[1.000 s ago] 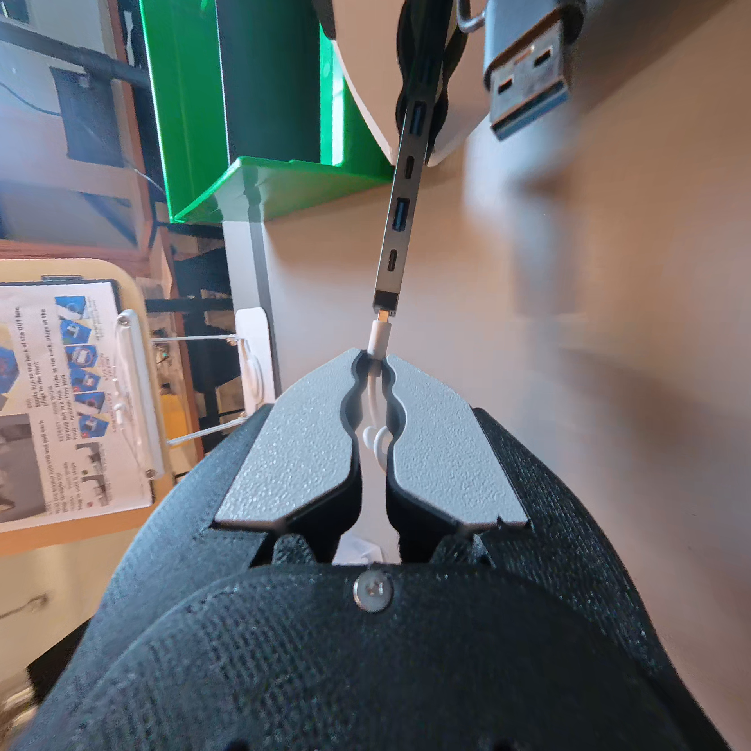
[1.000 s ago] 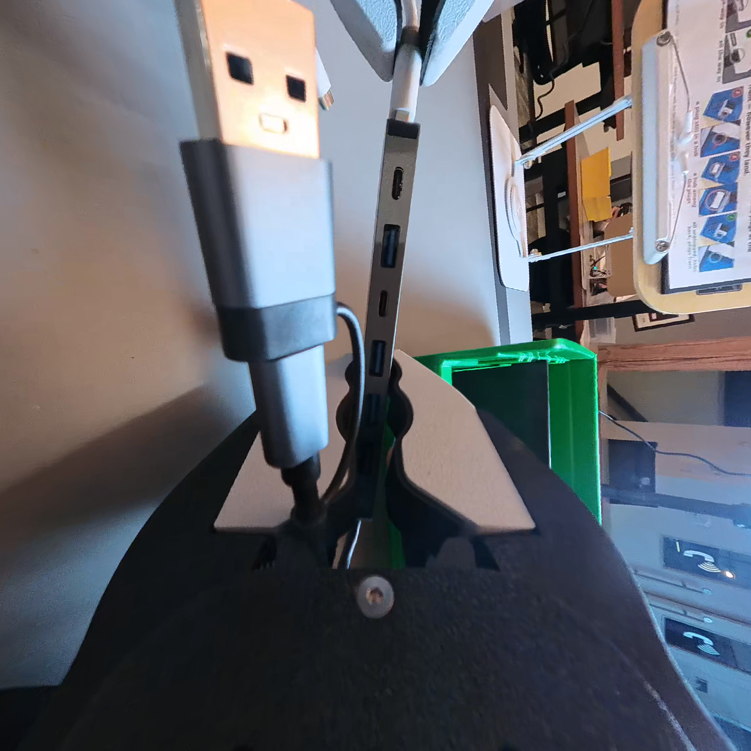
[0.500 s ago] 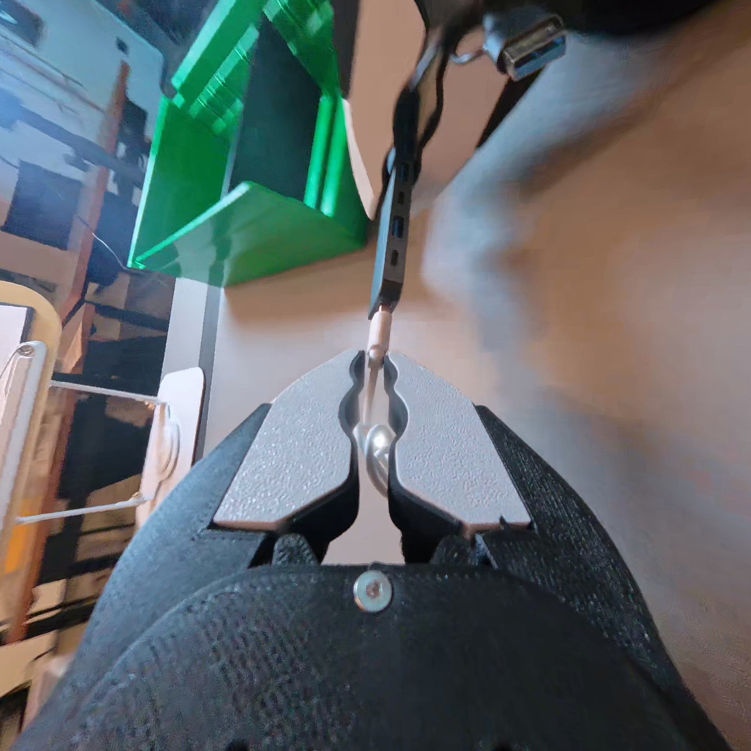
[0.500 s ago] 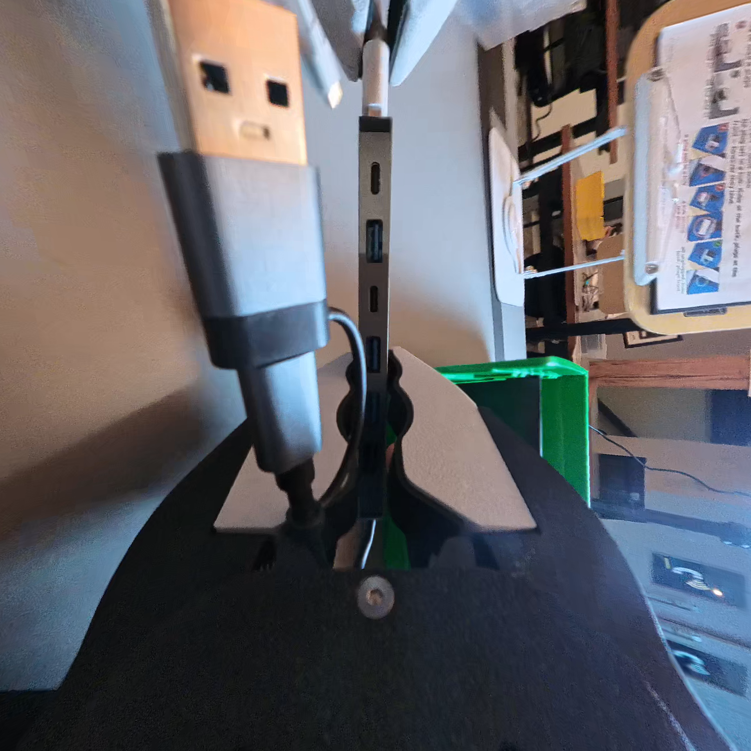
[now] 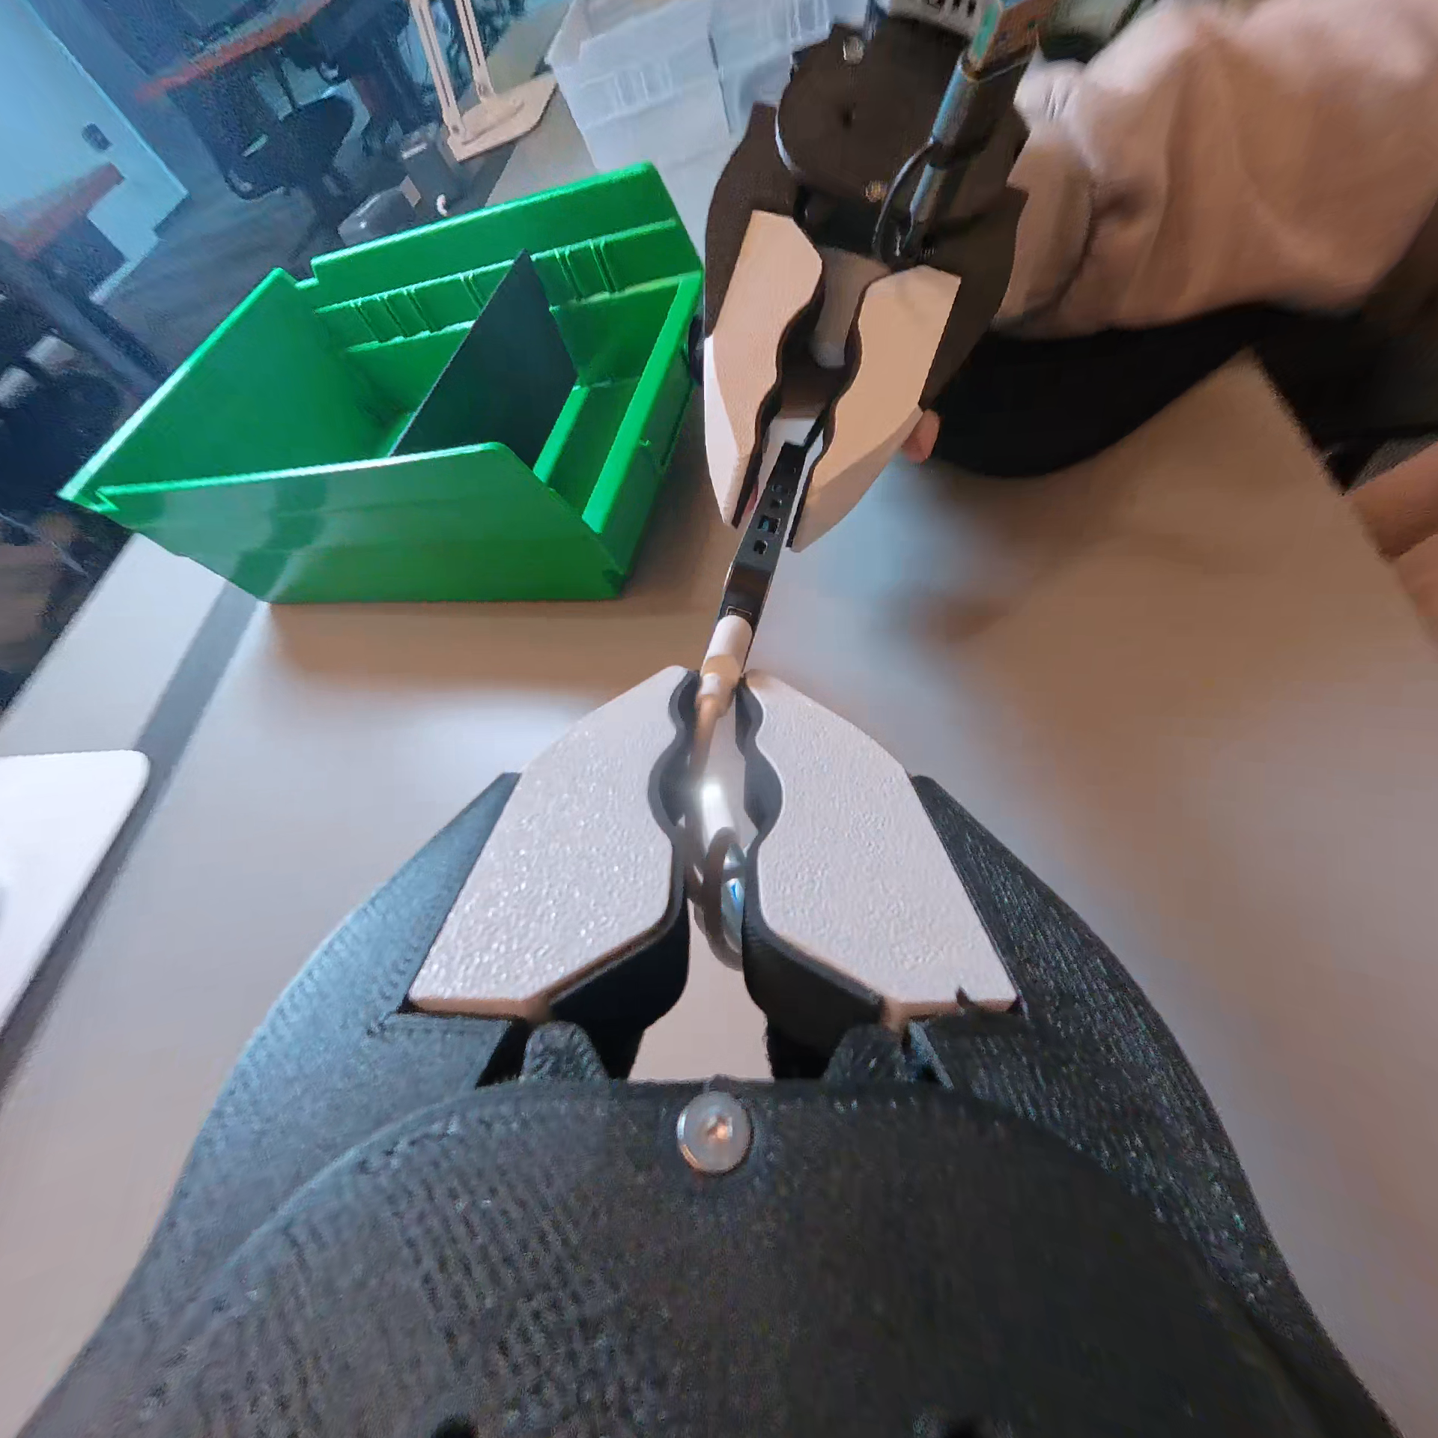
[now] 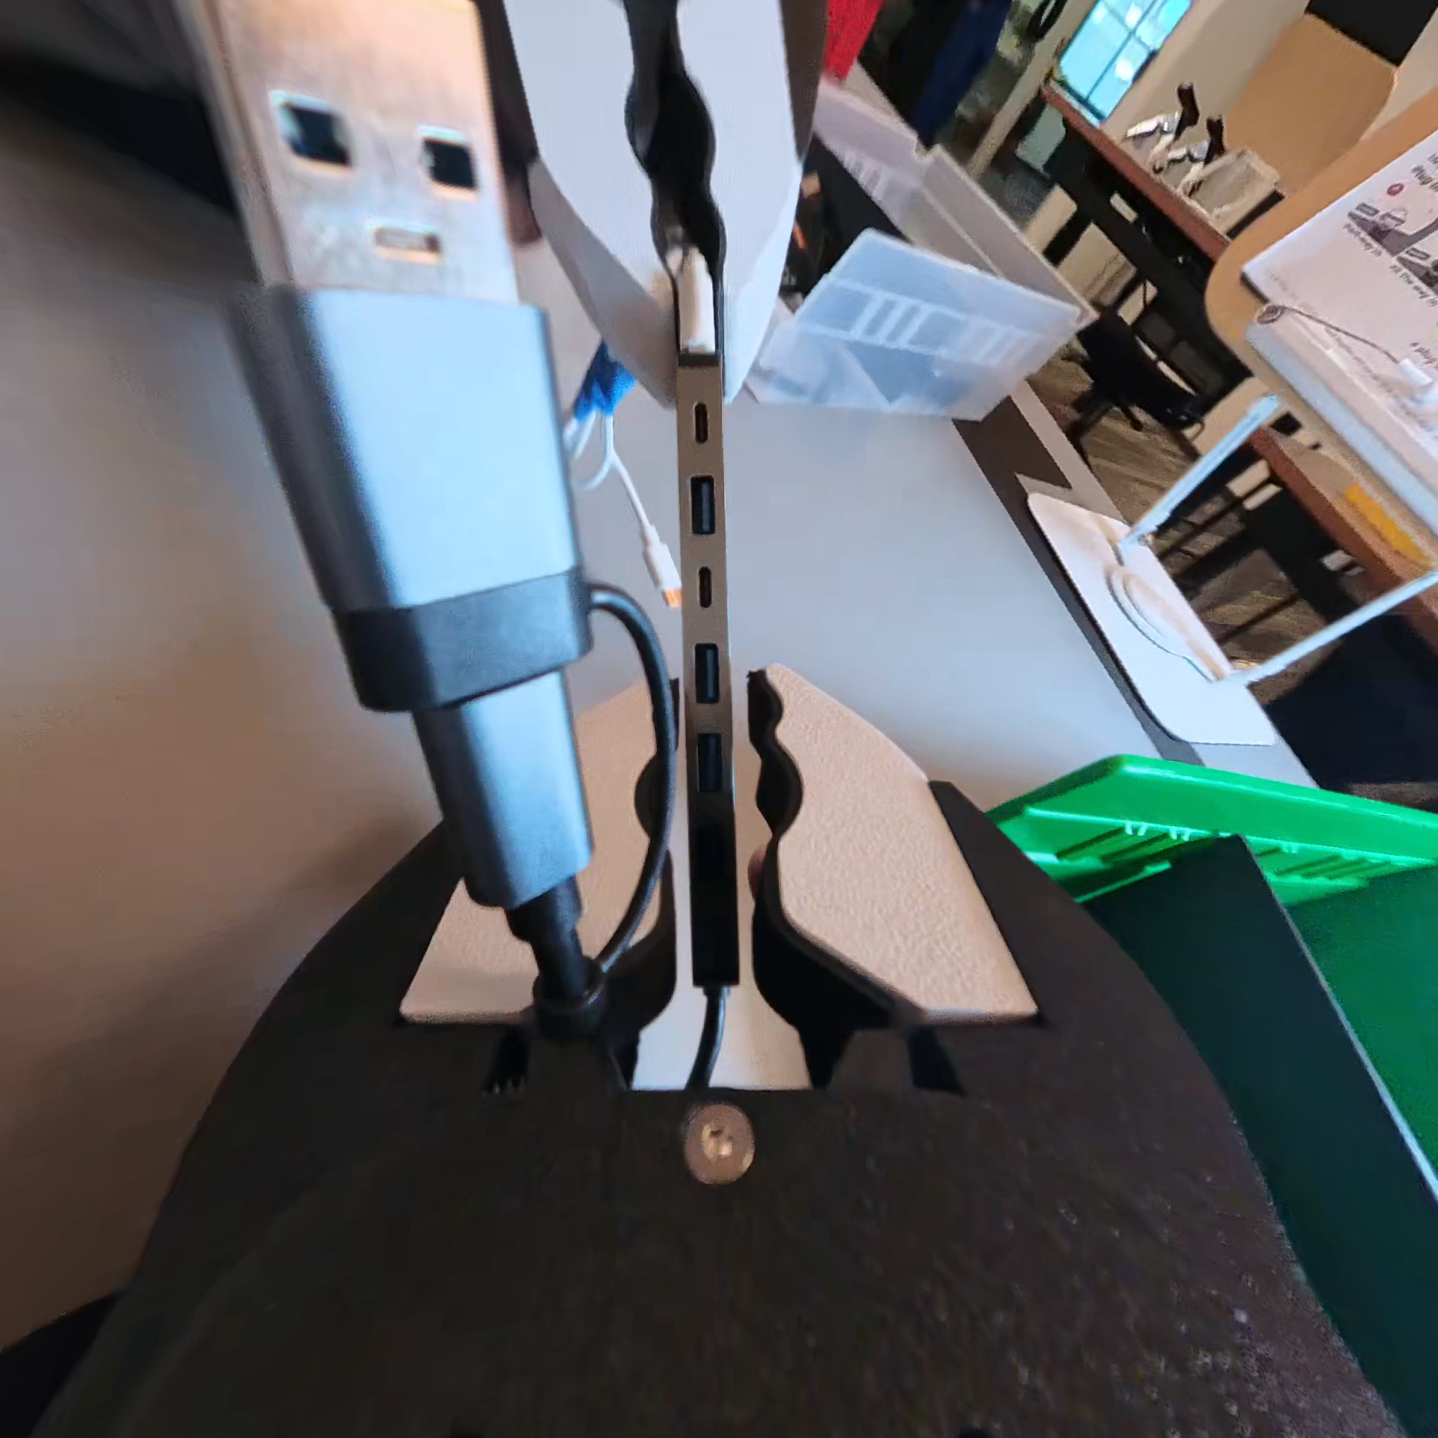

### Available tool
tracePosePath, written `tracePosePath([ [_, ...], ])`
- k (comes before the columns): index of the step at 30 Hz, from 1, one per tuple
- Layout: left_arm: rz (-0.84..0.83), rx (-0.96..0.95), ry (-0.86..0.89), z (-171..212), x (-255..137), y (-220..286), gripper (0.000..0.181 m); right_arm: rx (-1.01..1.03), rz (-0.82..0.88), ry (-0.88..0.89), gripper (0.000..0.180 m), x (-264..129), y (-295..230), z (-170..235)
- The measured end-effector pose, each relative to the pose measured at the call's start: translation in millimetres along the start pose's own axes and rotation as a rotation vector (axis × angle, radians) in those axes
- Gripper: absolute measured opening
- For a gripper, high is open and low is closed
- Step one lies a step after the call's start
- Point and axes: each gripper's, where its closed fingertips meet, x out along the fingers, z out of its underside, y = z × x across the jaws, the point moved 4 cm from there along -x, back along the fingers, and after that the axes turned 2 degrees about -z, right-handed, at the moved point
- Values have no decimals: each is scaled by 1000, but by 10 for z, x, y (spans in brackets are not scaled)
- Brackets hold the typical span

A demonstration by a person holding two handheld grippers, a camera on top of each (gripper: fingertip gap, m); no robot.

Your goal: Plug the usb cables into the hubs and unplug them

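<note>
Left tongs (image 5: 712, 685) clamped on white cable plug (image 5: 727, 634), seated in end of dark hub (image 6: 704, 591). Right tongs (image 6: 712, 685) parted, hub loose between. Above desk (image 5: 1089, 700). Green bin (image 5: 373, 436) far left. Grey USB plug (image 6: 420, 467) blocking near left. Printed sheet (image 6: 1369, 226) far right.

Left wrist view: bin (image 5: 373, 498) sits on the table (image 5: 1089, 739) at upper left of frame. Hub (image 5: 766, 521) spans centre frame, between right gripper (image 5: 786, 498) above and left gripper (image 5: 712, 689) below.
</note>
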Motion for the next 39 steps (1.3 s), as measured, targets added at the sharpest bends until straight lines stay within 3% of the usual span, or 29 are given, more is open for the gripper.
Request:
tracePosePath([
  [6,155,-231,215,-8,-4,-2,9,54,-34,50,15,9,-18,-9],
  [13,154,-209,233,-59,-11,39,10,73,-88,50,10,8,-72,-51],
  [15,127,-203,268,-112,-65,-2,20,104,-78,46,10,-8,-35,-47],
  [18,59,-245,389,-281,-408,-240,33,139,-23,42,10,-51,70,-23],
  [22,-252,-312,550,-433,-1424,-864,25,192,61,124,10,-214,268,-88],
  [25,-530,-315,318,-116,-1989,-1271,22,244,120,200,10,-361,412,-148],
  [29,-604,-388,-206,675,-2140,-1646,28,311,145,258,10,-444,505,-151],
  [33,-469,-252,-626,1287,-1916,-1774,32,333,143,244,10,-404,512,-100],
  [39,-256,-122,-955,1805,-1485,-1882,35,329,137,221,10,-362,494,-53],
])
